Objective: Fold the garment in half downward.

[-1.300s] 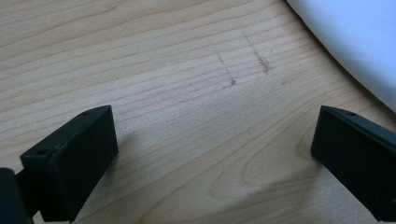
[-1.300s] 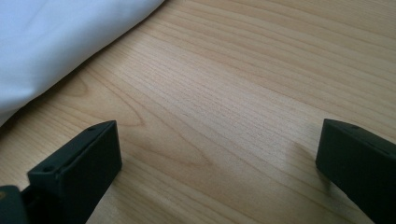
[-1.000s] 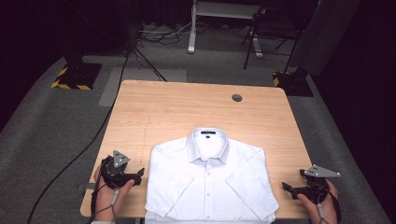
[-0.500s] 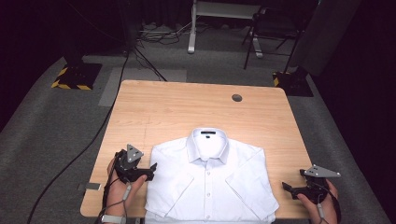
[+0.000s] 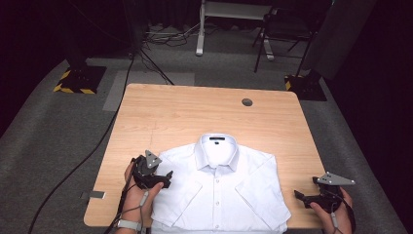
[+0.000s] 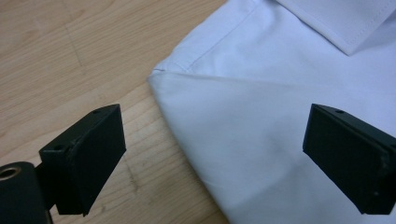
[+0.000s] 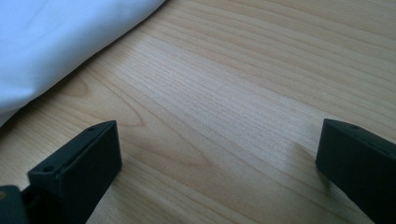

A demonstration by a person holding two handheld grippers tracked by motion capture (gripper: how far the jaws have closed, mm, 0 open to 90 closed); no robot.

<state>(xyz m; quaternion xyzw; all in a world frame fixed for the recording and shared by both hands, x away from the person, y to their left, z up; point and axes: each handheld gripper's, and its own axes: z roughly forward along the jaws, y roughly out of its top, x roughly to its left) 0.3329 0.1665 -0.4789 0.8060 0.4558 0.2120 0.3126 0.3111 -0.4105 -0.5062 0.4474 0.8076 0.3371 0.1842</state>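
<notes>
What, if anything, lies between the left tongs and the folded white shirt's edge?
Nothing visible does. The left tongs stand open, already straddling the left folded edge of the white button-up shirt; beside that edge there is just bare light wooden table.

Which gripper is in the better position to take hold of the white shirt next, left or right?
Probably the left. The left gripper is open at the edge of the white shirt, with cloth between its jaws. The right gripper is open over bare table, apart from the shirt.
</notes>
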